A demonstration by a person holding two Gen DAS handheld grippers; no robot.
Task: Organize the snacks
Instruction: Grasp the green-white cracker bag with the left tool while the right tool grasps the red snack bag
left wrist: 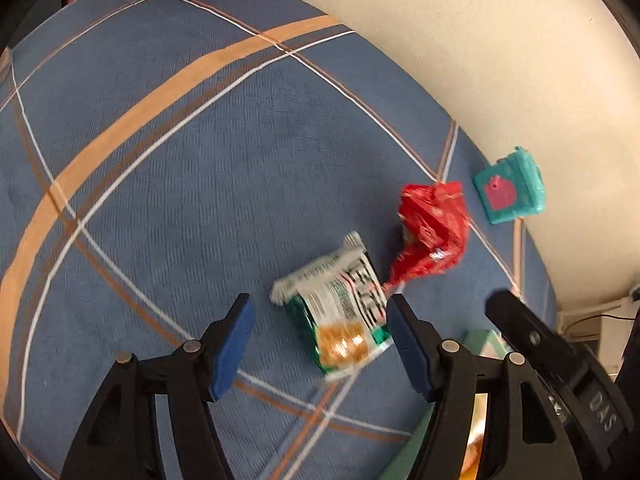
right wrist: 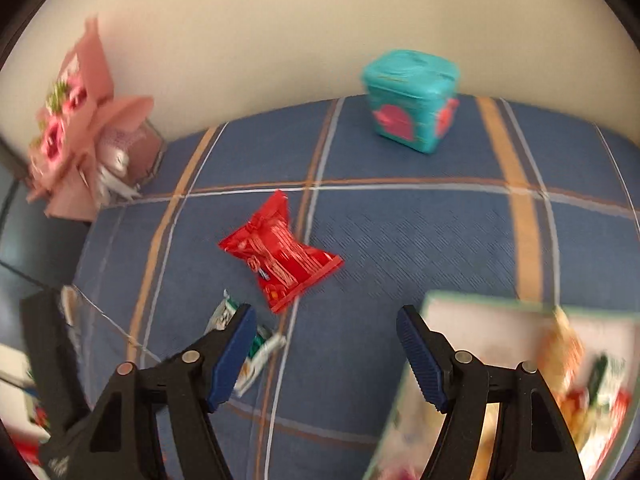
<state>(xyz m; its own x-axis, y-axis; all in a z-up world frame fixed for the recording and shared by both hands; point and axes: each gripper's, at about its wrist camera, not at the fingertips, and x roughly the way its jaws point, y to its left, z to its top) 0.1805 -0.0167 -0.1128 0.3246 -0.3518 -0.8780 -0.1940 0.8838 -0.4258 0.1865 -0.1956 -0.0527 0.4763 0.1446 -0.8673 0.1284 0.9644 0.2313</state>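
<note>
- A table is seen covered in a blue woven tablecloth (left wrist: 192,184) with a fine waffle-like texture, crossed by tan bands and thin white and rust lines.
- The left gripper (left wrist: 320,344) is held with its ribbed blue pads roughly half apart; nothing is clamped between them. A crinkly green-and-white snack packet (left wrist: 340,312) with a barcode and a picture of golden crackers is seen lying on the cloth in the gap, nearer the right-hand pad; whether that pad touches it can't be told.
- At about 1 o'clock from that packet, a shiny red foil snack packet (left wrist: 434,228) is found, bunched and twisted at one end, just beside it.
- Further out at 2 o'clock, a teal boxy container (left wrist: 510,188) with rounded corners and a pink shape on its side is parked near the table edge by the cream wall.
- The right gripper (right wrist: 326,356) is likewise kept about half apart, with nothing in it, bare cloth showing between the pads.
- At its 4 o'clock, a flat rectangular box (right wrist: 472,320) with a pale green rim is blurred, with snack wrappers inside.
- A pink paper-wrapped bouquet (right wrist: 76,128) is seen at 10 o'clock by the wall.
</note>
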